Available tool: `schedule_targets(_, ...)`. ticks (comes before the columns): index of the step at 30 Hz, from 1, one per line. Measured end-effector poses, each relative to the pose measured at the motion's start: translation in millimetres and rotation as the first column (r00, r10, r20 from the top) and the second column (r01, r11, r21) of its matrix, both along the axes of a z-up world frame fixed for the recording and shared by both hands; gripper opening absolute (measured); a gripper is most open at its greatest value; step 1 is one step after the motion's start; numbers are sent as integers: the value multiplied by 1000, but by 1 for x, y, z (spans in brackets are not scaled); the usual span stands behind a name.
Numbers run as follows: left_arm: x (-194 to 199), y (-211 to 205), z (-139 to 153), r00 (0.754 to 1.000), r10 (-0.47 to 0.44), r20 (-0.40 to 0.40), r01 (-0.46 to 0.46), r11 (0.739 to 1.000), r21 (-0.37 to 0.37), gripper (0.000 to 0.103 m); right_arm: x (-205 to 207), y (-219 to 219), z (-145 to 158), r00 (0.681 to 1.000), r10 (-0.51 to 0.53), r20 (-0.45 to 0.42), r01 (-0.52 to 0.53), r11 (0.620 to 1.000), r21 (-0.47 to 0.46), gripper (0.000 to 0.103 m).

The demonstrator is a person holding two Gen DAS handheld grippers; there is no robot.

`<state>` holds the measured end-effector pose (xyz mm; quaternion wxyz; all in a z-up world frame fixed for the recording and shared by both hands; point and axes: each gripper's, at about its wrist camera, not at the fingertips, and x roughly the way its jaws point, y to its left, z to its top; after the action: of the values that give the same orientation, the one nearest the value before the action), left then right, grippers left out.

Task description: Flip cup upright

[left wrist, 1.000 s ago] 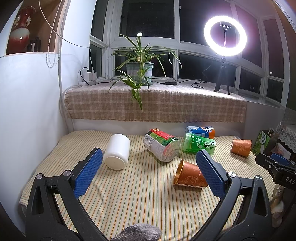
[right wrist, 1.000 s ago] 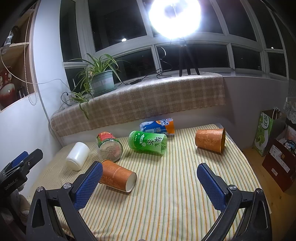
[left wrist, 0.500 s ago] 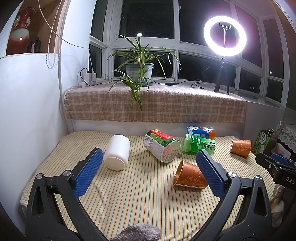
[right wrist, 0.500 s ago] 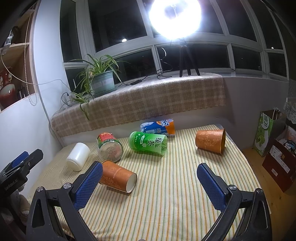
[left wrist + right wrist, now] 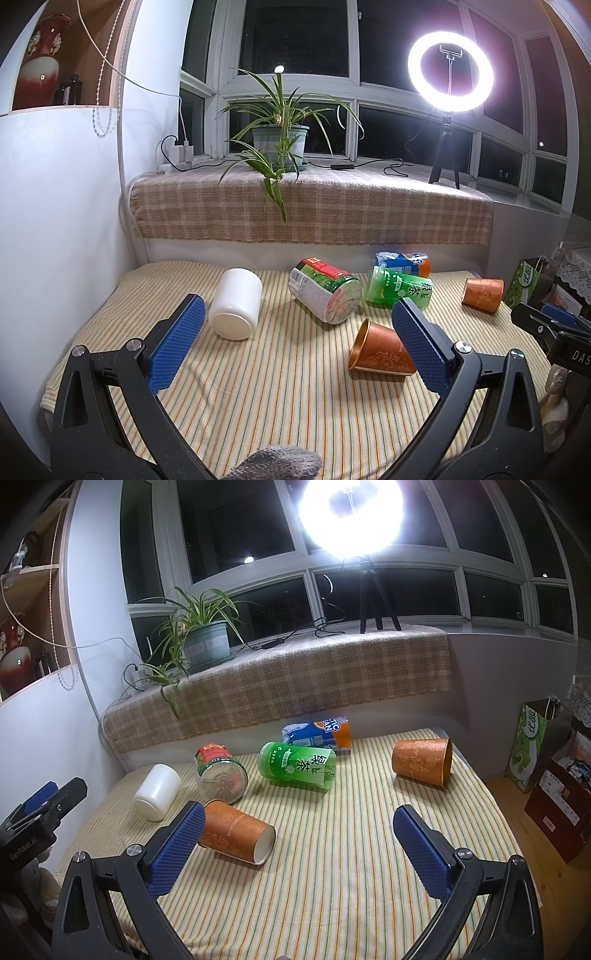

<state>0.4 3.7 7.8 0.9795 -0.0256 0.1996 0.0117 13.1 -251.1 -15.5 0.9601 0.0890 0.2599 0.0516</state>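
Note:
Several cups lie on their sides on a striped cloth. A white cup (image 5: 236, 308) lies at the left, also in the right wrist view (image 5: 157, 792). A near orange cup (image 5: 380, 350) (image 5: 236, 830) lies mid-table. A far orange cup (image 5: 482, 295) (image 5: 423, 762) lies at the right. My left gripper (image 5: 295, 343) is open and empty, above the near table edge. My right gripper (image 5: 295, 843) is open and empty; the near orange cup shows just past its left pad.
A red-green cup (image 5: 325, 295), a green tea cup (image 5: 400, 291) and a blue-orange cup (image 5: 404, 258) lie at the back. A plaid-covered sill (image 5: 314, 206) holds a potted plant (image 5: 280, 147) and ring light (image 5: 448, 72). A white wall stands left. Bags (image 5: 532, 746) stand right.

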Motion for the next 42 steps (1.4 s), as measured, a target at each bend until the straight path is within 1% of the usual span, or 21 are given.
schedule_targets(2, -1, 3, 5, 1000, -1, -1, 1, 1000, -1, 103, 1, 1, 1, 1000, 3, -2, -3, 1000, 0, 103)
schedule_targets(10, -2, 7, 0, 1000, -2, -7, 2, 1000, 2, 103, 11, 11, 2, 999, 44, -15, -44, 999, 10, 103)
schedule_targets(15, -2, 27, -10, 999, 13, -34, -13, 1000, -1, 103, 23, 26, 5, 993, 112, -26, -111, 993, 29, 103)
schedule_targets(20, -8, 50, -18, 997, 56, -60, -57, 998, -10, 103, 41, 52, 9, 977, 208, -47, -206, 977, 48, 103)
schedule_targets(27, -21, 81, -24, 989, 123, -82, -123, 992, -3, 103, 76, 99, 11, 941, 327, -84, -320, 943, 87, 103)
schedule_targets(31, -29, 96, -28, 983, 157, -97, -159, 987, -10, 103, 99, 124, 8, 913, 387, -128, -366, 917, 159, 103)
schedule_targets(35, -36, 112, -31, 976, 189, -110, -192, 981, -18, 103, 121, 148, 3, 889, 426, -169, -390, 897, 209, 103)
schedule_targets(37, -39, 119, -32, 973, 202, -116, -206, 978, -23, 103, 134, 163, 0, 871, 450, -196, -404, 884, 234, 103)
schedule_targets(42, -47, 135, -35, 965, 229, -124, -235, 971, -38, 103, 162, 194, -12, 839, 478, -261, -408, 869, 278, 103)
